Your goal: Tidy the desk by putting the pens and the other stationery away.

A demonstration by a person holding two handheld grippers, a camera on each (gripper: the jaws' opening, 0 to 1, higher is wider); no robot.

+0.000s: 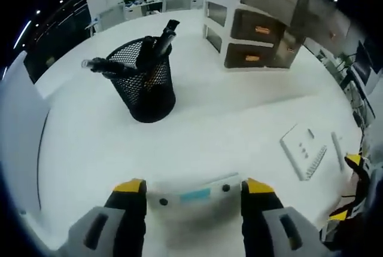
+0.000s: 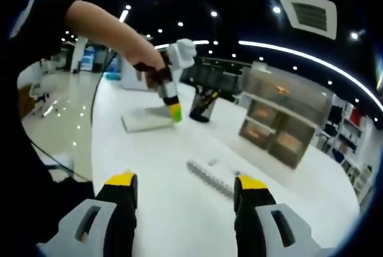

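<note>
Clearly the left gripper (image 1: 193, 194) is clamped on a flat white case (image 1: 194, 196) with a blue label, held between its yellow-tipped jaws just above the white bench (image 1: 239, 131), probably to carry it to storage. Beyond it to the left stands the black mesh pen holder (image 1: 145, 83), already stocked with pens (image 1: 158, 45), and farther right the drawer organiser (image 1: 257, 42). The right gripper (image 2: 185, 188) hangs with jaws apart and empty, a white ruler-like strip (image 2: 209, 179) lying on the bench just past it.

Drawer unit (image 1: 257, 36) on white desk (image 1: 209, 125)
</note>
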